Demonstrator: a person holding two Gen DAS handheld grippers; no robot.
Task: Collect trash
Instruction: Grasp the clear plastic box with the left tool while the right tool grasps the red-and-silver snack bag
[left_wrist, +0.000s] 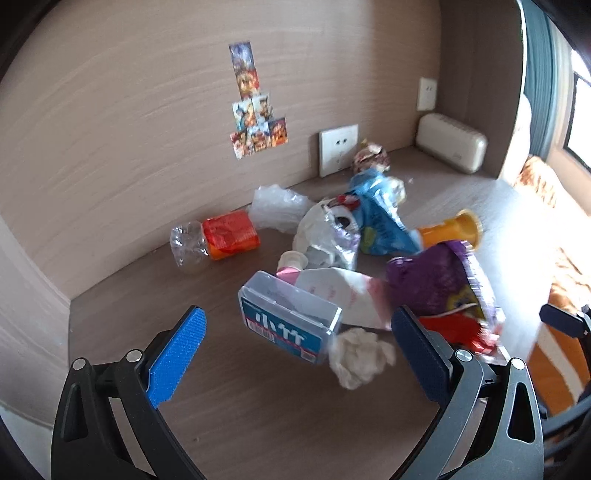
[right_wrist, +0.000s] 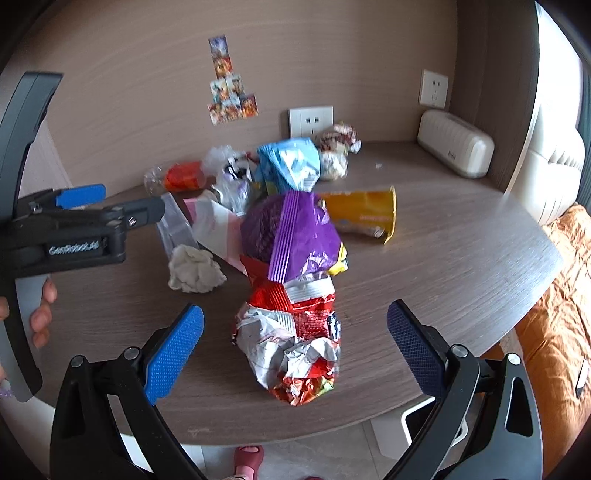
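Trash lies piled on a wooden table (right_wrist: 461, 258). My left gripper (left_wrist: 295, 343) is open above a clear plastic box with a blue label (left_wrist: 288, 317) and a crumpled white tissue (left_wrist: 358, 354). My right gripper (right_wrist: 295, 339) is open around a crumpled red and silver wrapper (right_wrist: 295, 343), with a purple snack bag (right_wrist: 295, 236) just beyond it. The purple bag also shows in the left wrist view (left_wrist: 439, 280). Farther back lie a blue bag (right_wrist: 291, 162), a yellow wrapper (right_wrist: 362, 214), a pink and white carton (left_wrist: 343, 291) and a crushed bottle with an orange label (left_wrist: 218, 236).
A cream box (right_wrist: 454, 144) stands at the back right near wall sockets (right_wrist: 310, 120). Stickers (left_wrist: 255, 110) hang on the wall. An orange cloth (right_wrist: 554, 295) lies right of the table. The left gripper's body (right_wrist: 74, 229) reaches in from the left in the right wrist view.
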